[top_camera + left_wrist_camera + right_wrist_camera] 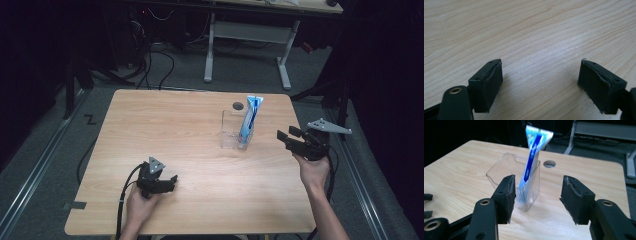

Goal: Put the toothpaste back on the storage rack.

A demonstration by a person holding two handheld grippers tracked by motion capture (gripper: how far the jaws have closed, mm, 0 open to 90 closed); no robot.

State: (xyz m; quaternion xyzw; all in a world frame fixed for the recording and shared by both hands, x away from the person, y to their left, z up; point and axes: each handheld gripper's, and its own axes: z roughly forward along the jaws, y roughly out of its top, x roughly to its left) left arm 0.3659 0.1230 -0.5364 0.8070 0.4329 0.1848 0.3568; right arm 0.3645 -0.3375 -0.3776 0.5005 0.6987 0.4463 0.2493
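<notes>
— Nearest to us, the person's left gripper (172, 179) sits low over the pale wooden surface (165, 125) with its jaws spread wide and nothing between them; in the left gripper view there's just bare wood grain under the pads.

— And the big worry?

— That clear, ribbed plastic cup (232, 131), standing right of centre. It looks light. The right gripper (536, 197) is pointed at it from the right edge, jaws released, gripping nothing, the cup a little way ahead of them. If one pad meets the wall before the other, I'd guess the cup skids or tips over rather than getting pinched.

— What about the tube inside?

— The blue-and-white toothpaste tube (534, 152) stands in the cup, leaning on the rim, crimped end poking well above it. That makes the whole thing top-heavy, I'd say. A bump up there could lever the cup over, or flip the tube out onto the wood.

— Anything smaller?

— The round cable hole (238, 105) just behind the cup. A shove forward might catch the cup's base on its edge.
</notes>
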